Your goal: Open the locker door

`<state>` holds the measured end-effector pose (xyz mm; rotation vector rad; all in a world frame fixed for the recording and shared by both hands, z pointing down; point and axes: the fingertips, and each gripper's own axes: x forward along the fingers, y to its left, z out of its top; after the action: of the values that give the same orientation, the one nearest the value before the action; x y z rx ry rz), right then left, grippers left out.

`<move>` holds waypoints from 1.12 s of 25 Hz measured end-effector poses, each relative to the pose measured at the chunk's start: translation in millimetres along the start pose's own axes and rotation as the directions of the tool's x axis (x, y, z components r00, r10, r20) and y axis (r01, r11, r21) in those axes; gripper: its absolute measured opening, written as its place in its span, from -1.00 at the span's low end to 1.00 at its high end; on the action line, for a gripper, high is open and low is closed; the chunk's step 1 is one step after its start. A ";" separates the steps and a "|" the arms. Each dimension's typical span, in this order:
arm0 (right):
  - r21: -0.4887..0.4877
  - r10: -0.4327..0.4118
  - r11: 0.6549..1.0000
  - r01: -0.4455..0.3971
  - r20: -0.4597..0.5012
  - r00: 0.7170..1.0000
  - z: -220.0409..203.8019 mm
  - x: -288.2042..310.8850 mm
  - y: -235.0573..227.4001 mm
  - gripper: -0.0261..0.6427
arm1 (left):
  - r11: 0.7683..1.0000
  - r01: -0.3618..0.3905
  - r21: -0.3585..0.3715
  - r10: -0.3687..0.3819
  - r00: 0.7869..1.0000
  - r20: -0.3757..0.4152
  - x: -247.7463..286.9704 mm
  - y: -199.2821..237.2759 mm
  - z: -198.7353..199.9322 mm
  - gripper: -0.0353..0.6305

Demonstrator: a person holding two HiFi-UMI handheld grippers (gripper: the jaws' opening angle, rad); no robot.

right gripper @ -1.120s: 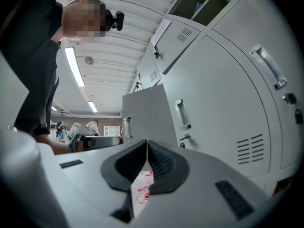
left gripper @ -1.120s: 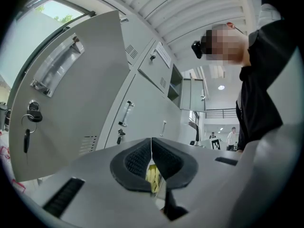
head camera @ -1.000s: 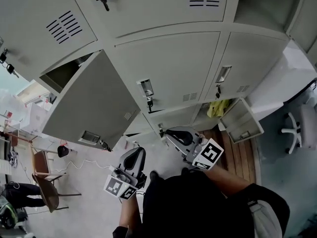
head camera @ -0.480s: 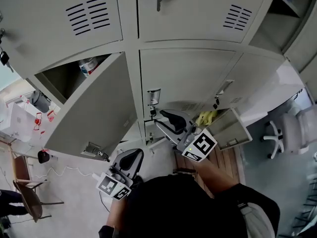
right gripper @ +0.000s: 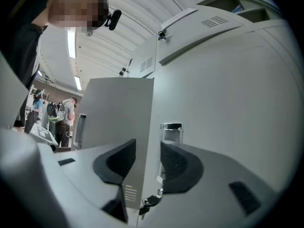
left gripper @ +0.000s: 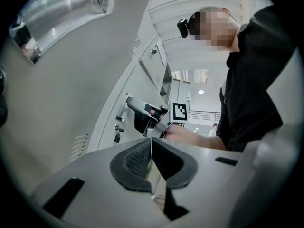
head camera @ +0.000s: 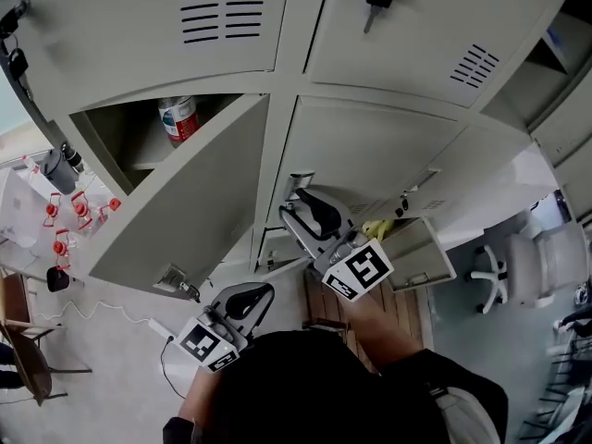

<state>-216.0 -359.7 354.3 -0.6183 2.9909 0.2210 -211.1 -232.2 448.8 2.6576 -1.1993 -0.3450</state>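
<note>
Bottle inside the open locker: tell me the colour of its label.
The bottle has a red label, shown best in the head view.

A white swivel chair [head camera: 504, 271] stands at the right, beside a strip of wooden planking [head camera: 416, 313]. On the pale floor [head camera: 102, 359] at the left sits 1 wooden chair [head camera: 23, 363]. Long ceiling lights [right gripper: 71, 42] glow overhead

Head view looks steeply down at lockers [head camera: 370, 155]; both gripper views face them.

Office locker area, grey metal lockers [head camera: 370, 160], swivel chair [head camera: 521, 268]
</note>
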 end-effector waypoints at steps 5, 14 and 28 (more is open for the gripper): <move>-0.019 -0.042 0.999 0.042 -0.037 0.998 -4.2 7.0 -4.8 -0.46 | 1.000 0.004 -0.009 -0.004 1.000 0.001 -3.9 2.8 -1.4 -0.84; -0.021 -0.117 0.993 0.115 -0.097 0.988 -12.6 14.7 -13.5 -0.46 | 1.000 -0.010 -0.006 0.010 1.000 0.016 -12.7 8.0 2.8 -0.84; -0.013 -0.179 0.984 0.178 -0.120 0.977 -19.3 20.6 -24.6 -0.67 | 0.999 -0.053 -0.009 0.053 0.998 0.032 -31.3 14.5 7.5 -0.84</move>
<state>-226.0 -393.0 368.0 -0.9269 3.0241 0.1806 -243.7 -218.7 449.7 2.6178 -1.2723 -0.3844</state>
